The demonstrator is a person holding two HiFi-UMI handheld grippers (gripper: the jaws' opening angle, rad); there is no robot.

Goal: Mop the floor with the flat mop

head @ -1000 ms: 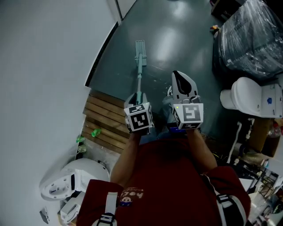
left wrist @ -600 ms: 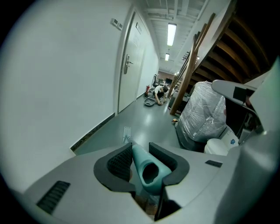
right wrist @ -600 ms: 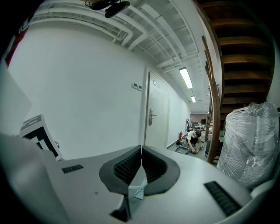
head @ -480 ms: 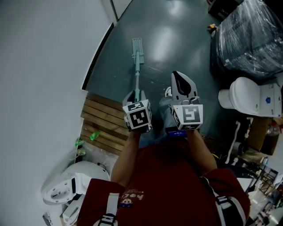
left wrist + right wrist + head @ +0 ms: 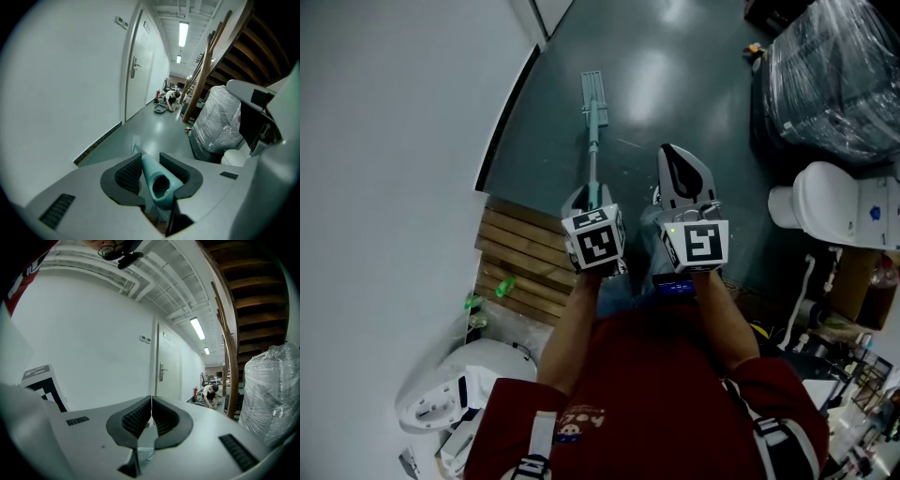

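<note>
Mopping seems barely begun: the left gripper clamps the mop handle, its head flat on the floor by the wall; the right gripper is clenched on nothing; most floor looks undone

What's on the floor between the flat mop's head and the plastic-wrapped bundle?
Bare, shiny floor in the head view, from mop head to wrapped bundle; only a small orange thing lies at the bundle's edge.
</note>
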